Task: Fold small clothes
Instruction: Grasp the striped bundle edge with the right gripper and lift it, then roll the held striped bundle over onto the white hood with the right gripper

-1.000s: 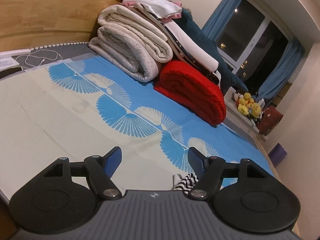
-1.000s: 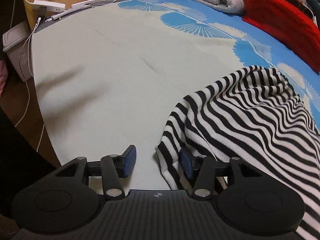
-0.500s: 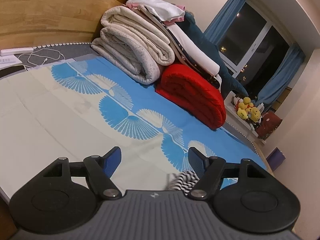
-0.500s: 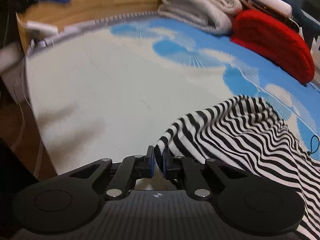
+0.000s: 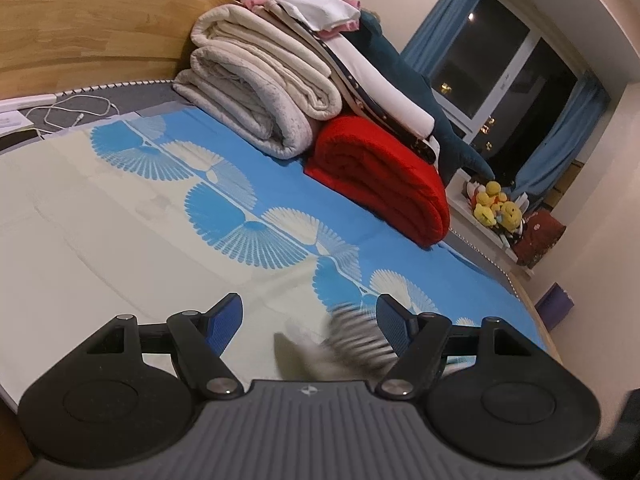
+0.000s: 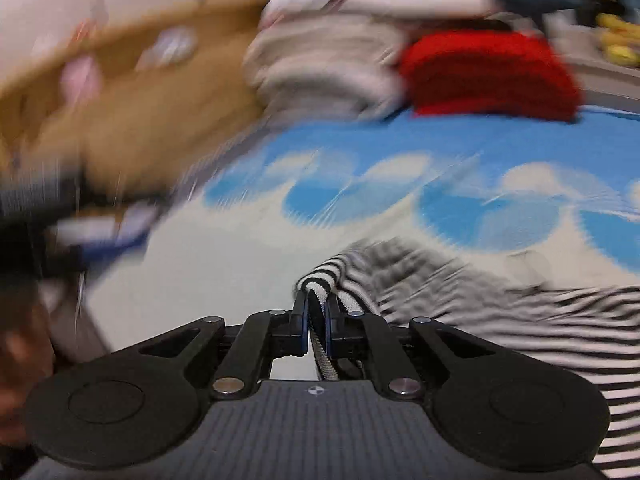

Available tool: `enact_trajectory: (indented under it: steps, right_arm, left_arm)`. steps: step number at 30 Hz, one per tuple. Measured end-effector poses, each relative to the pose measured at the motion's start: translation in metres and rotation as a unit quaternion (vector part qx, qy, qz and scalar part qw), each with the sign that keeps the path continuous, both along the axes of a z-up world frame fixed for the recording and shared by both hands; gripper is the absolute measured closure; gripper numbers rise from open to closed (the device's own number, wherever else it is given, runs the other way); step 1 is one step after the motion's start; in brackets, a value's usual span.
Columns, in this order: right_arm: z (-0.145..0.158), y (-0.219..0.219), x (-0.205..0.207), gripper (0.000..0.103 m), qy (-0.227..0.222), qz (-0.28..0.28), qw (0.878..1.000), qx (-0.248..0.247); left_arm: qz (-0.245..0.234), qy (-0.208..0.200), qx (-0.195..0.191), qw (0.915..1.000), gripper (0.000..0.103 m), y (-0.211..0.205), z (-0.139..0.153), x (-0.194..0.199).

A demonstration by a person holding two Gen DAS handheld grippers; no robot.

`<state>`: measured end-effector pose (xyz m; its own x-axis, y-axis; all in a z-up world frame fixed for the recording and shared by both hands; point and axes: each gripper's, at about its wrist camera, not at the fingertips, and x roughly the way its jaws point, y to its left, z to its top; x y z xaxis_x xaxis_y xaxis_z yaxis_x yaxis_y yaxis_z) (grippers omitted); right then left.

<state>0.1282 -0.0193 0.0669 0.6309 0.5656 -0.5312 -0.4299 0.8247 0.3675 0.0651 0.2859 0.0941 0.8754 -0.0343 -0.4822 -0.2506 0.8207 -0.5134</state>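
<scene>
A black-and-white striped garment [image 6: 500, 312] lies on the bed at the lower right of the blurred right wrist view. My right gripper [image 6: 316, 312] is shut on the garment's edge and holds it lifted off the sheet. In the left wrist view a blurred striped piece of the garment [image 5: 352, 340] shows low between the fingers. My left gripper [image 5: 310, 316] is open and empty just above the bed, with the striped cloth near its right finger.
The bed has a cream and blue fan-patterned sheet [image 5: 120, 220]. Folded cream blankets [image 5: 256, 92] and a red rolled blanket [image 5: 384, 176] stack at the headboard side. A wooden headboard [image 5: 80, 32], white cables [image 5: 72, 114] and yellow plush toys [image 5: 496, 208] lie beyond.
My right gripper closed on the striped garment's edge, then lifted and swung it fast, blurring the view. The left gripper stayed open; the striped cloth moved in between its fingers.
</scene>
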Motion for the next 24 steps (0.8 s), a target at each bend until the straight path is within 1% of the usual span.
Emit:
enact_trajectory:
  steps: [1, 3, 5, 6, 7, 8, 9, 10, 11, 12, 13, 14, 15, 16, 19, 20, 21, 22, 23, 24]
  right_arm:
    - [0.007, -0.030, 0.001, 0.096, 0.000, -0.030, 0.999, 0.019]
    - [0.012, -0.101, -0.005, 0.096, 0.005, -0.108, 0.993, 0.048]
    - [0.004, -0.171, -0.015, 0.097, 0.024, -0.191, 0.979, 0.061]
    - [-0.005, -0.201, -0.021, 0.097, 0.037, -0.228, 0.971, 0.059]
    - [-0.015, -0.226, -0.027, 0.097, 0.051, -0.259, 0.963, 0.046]
    - [-0.027, -0.250, -0.033, 0.097, 0.073, -0.290, 0.954, 0.018]
    - [-0.039, -0.269, -0.036, 0.100, 0.102, -0.319, 0.942, -0.008]
    - [-0.053, -0.287, -0.038, 0.100, 0.141, -0.344, 0.928, -0.029]
    - [-0.069, -0.305, -0.039, 0.100, 0.198, -0.360, 0.911, -0.048]
    - [-0.079, -0.318, -0.041, 0.101, 0.234, -0.370, 0.897, -0.053]
    - [-0.085, -0.332, -0.045, 0.100, 0.257, -0.384, 0.886, -0.042]
    - [-0.086, -0.344, -0.049, 0.099, 0.261, -0.393, 0.882, -0.024]
    - [-0.081, -0.354, -0.050, 0.097, 0.250, -0.392, 0.885, -0.011]
    - [-0.072, -0.360, -0.051, 0.097, 0.231, -0.385, 0.894, -0.002]
    - [-0.041, -0.367, -0.036, 0.096, 0.166, -0.317, 0.933, 0.033]
    - [-0.029, -0.365, -0.026, 0.096, 0.143, -0.278, 0.949, 0.038]
    - [-0.020, -0.359, -0.016, 0.094, 0.126, -0.244, 0.961, 0.037]
    - [-0.014, -0.354, -0.005, 0.084, 0.111, -0.206, 0.972, 0.035]
    - [-0.009, -0.350, 0.004, 0.077, 0.104, -0.174, 0.979, 0.033]
    - [-0.009, -0.342, 0.016, 0.062, 0.104, -0.144, 0.984, 0.031]
  left_arm:
    - [-0.004, 0.000, 0.001, 1.0000, 0.025, -0.005, 0.000, 0.003]
    - [-0.013, 0.001, 0.005, 0.9999, 0.025, -0.016, 0.001, 0.008]
    - [-0.025, 0.003, 0.011, 0.9996, 0.025, -0.029, 0.002, 0.015]
    - [-0.031, 0.005, 0.014, 0.9994, 0.025, -0.035, 0.002, 0.019]
    - [-0.037, 0.007, 0.017, 0.9991, 0.025, -0.044, 0.002, 0.024]
    - [-0.044, 0.009, 0.020, 0.9988, 0.025, -0.052, 0.002, 0.028]
    - [-0.051, 0.011, 0.022, 0.9984, 0.025, -0.060, 0.002, 0.032]
    - [-0.057, 0.012, 0.025, 0.9980, 0.025, -0.068, 0.001, 0.036]
    - [-0.064, 0.015, 0.030, 0.9974, 0.025, -0.078, 0.001, 0.041]
    - [-0.070, 0.017, 0.035, 0.9968, 0.025, -0.086, 0.000, 0.045]
    - [-0.079, 0.021, 0.041, 0.9958, 0.025, -0.097, 0.000, 0.050]
    - [-0.087, 0.024, 0.048, 0.9947, 0.025, -0.106, -0.001, 0.055]
    - [-0.097, 0.027, 0.055, 0.9934, 0.025, -0.118, -0.002, 0.060]
    - [-0.106, 0.029, 0.061, 0.9921, 0.025, -0.126, -0.004, 0.063]
    - [-0.131, 0.035, 0.075, 0.9879, 0.025, -0.153, -0.009, 0.072]
    - [-0.138, 0.040, 0.076, 0.9867, 0.025, -0.160, -0.011, 0.075]
    - [-0.145, 0.046, 0.078, 0.9853, 0.025, -0.167, -0.014, 0.079]
    - [-0.152, 0.054, 0.082, 0.9835, 0.025, -0.175, -0.018, 0.083]
    - [-0.158, 0.060, 0.085, 0.9820, 0.025, -0.181, -0.021, 0.085]
    - [-0.164, 0.066, 0.086, 0.9805, 0.025, -0.185, -0.024, 0.088]
